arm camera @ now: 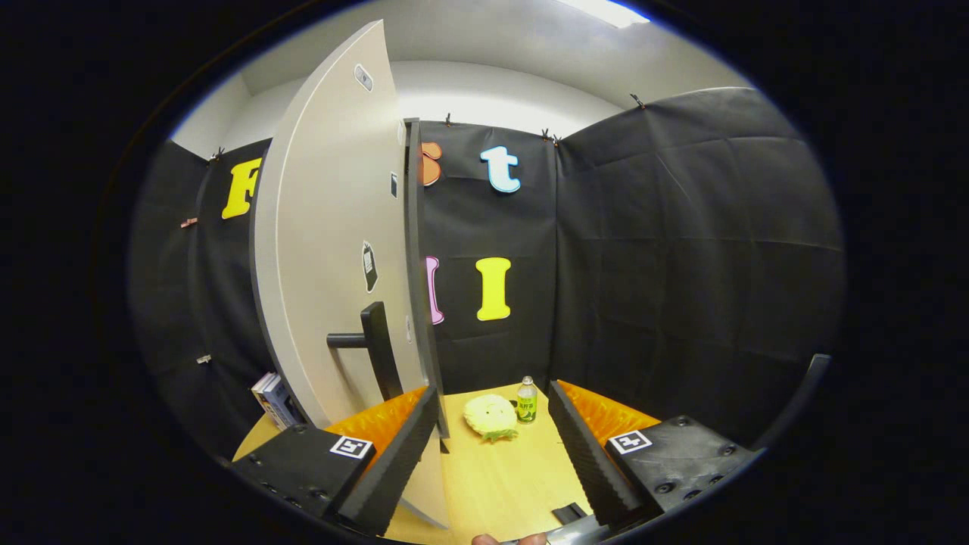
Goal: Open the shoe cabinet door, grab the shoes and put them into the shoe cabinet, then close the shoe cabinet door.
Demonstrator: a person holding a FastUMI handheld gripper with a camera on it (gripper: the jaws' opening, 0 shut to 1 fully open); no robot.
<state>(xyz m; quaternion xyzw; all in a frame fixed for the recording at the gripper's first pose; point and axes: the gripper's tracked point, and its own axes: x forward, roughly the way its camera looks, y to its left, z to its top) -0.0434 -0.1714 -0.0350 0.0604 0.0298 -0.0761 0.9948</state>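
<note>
While the gripper (492,446) points across the table (500,484), its two fingers stand wide apart with nothing held between them. The left finger (397,462) lies just beside the lower edge of the door (333,250); whether it touches the edge I cannot tell. The door is pale, stands upright and is swung open, seen nearly edge-on, with its dark edge facing the gap between the fingers. A dark bar handle (371,344) sticks out from the door's face, just above the left finger. Left of the door, near its foot, some books (272,400) lean on the table. Beyond the fingers, in the gap between them, a yellowish round soft thing (490,416) lies on the wood, and a small bottle (527,400) with a green label stands upright just beside it, on its right. Behind both hangs the booth's black wall (681,250). At the near edge of the table, between the finger bases, a fingertip of a hand (509,539) shows.
</note>
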